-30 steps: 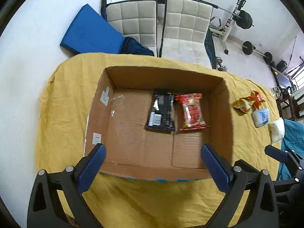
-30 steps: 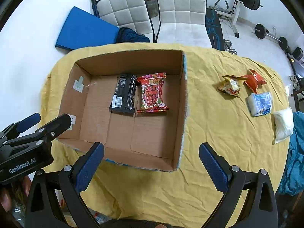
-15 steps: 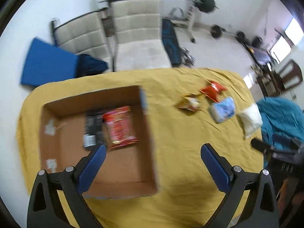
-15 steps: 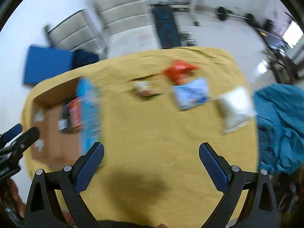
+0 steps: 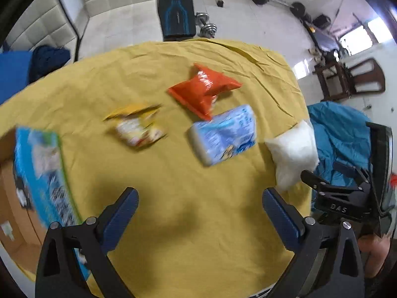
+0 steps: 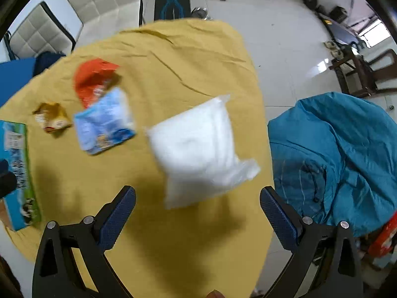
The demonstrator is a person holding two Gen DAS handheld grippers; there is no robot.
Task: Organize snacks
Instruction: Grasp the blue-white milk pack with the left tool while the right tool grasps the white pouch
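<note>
Snacks remain loose on the yellow cloth [image 6: 153,236]: white bag [image 6: 198,149] at twelve o'clock of the empty, wide-apart right gripper [image 6: 197,208], blue pack [image 5: 224,136], orange bag [image 5: 202,90], yellow packet [image 5: 137,128]. Left gripper [image 5: 199,209] equally spread, empty. Box [image 5: 37,173] at nine o'clock.

Four snacks lie loose on the yellow-covered desk [image 5: 198,223]: a crumpled yellow packet [image 5: 137,126] nearest the box [image 5: 39,173], an orange bag [image 5: 203,90] farther back, a pale blue pack [image 5: 224,135] touching the orange bag's near corner, and a plump white bag [image 6: 198,151] at the desk's right edge. The cardboard box with a blue printed side stands at the left
</note>
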